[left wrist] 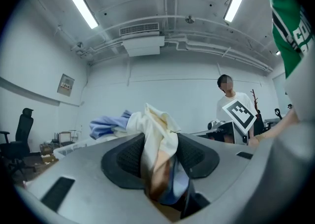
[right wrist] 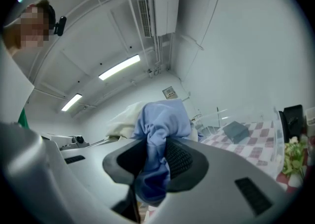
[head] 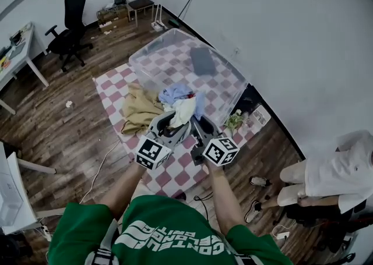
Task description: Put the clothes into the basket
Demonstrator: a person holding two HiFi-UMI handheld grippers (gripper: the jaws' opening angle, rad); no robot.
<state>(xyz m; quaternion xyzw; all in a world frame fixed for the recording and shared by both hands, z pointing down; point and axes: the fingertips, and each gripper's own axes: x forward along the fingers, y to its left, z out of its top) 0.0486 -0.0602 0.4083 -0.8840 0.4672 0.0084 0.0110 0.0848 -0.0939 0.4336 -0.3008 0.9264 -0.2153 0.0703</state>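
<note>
Both jaws are clamped on cloth. The left gripper (left wrist: 160, 155) pinches a cream garment (left wrist: 158, 129) and the right gripper (right wrist: 155, 163) a blue garment (right wrist: 163, 118), likely so the tangled pair travels as one load. It hangs at the clear basket's (head: 150, 45) near rim, with open room beyond. A tan garment (head: 140, 110) lies on the checked mat (head: 112, 91).

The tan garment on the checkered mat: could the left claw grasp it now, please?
Probably not yet: the left claw is shut on the cream cloth; the tan garment itself lies uncovered.
</note>
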